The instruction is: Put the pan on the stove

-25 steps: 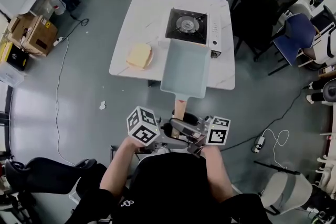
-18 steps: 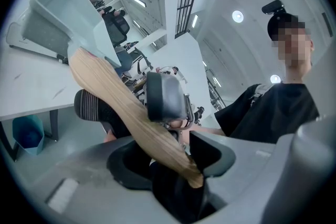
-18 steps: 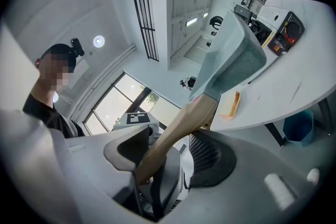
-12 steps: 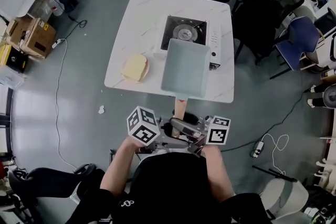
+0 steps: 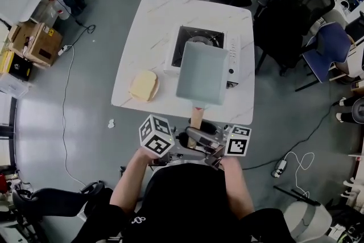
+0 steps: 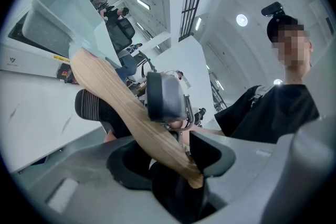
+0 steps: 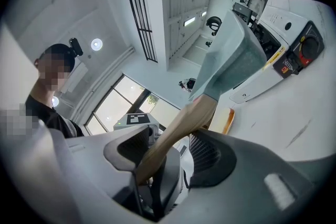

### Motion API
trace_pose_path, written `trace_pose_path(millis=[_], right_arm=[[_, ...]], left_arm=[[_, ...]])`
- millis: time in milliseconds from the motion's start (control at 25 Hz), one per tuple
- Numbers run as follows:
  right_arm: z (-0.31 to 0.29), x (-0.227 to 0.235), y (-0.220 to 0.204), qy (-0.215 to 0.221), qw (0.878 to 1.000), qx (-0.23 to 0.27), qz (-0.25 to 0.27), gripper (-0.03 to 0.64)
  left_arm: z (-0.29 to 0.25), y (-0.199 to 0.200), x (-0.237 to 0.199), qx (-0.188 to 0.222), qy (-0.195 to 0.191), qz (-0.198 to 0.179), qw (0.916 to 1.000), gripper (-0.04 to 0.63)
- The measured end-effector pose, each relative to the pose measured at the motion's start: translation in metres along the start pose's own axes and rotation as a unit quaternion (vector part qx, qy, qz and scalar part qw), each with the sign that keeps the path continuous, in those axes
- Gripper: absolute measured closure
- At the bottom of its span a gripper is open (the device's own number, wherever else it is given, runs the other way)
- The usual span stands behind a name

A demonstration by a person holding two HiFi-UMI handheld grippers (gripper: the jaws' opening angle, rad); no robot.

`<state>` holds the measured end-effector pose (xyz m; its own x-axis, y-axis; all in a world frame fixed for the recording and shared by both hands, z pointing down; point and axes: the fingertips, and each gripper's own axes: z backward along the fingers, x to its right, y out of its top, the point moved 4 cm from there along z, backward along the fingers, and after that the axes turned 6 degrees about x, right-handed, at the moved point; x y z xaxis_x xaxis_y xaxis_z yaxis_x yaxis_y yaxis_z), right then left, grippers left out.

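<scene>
Left gripper (image 6: 173,157): fingers closed on the butt end of the wooden handle (image 5: 196,118), which runs out between them.
Right gripper (image 7: 168,156): fingers stand wide but clamp the same handle from the other side.
Pan (image 5: 202,72): square, pale, straight ahead of both sets of fingers, over the stove (image 5: 231,53); contact unclear.
Bread (image 5: 143,85): ahead and left of the left fingers, on the table (image 5: 149,20).

The pan (image 5: 202,73) is farther forward than 1 second ago, now covering most of the stove (image 5: 196,38) instead of only its near edge. The table (image 5: 151,25) appears closer in the head view.
</scene>
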<state>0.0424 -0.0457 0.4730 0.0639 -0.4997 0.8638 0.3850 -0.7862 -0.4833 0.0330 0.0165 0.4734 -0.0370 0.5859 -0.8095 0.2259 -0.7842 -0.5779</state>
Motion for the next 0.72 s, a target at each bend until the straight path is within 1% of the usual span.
trace_pose_path(millis=[280,720], right_arm=[[-0.008,0.013,0.019,0.009,1.000,-0.008,-0.002,0.373],[-0.021,0.022,0.025,0.008,1.000,-0.015,-0.008,0.373]], left_arm=[[0.003,0.018,-0.016,0.007,0.011,0.000,0.9999,0.382],[0.013,0.026,-0.025,0.011,0.014,0.006,0.9998,0.382]])
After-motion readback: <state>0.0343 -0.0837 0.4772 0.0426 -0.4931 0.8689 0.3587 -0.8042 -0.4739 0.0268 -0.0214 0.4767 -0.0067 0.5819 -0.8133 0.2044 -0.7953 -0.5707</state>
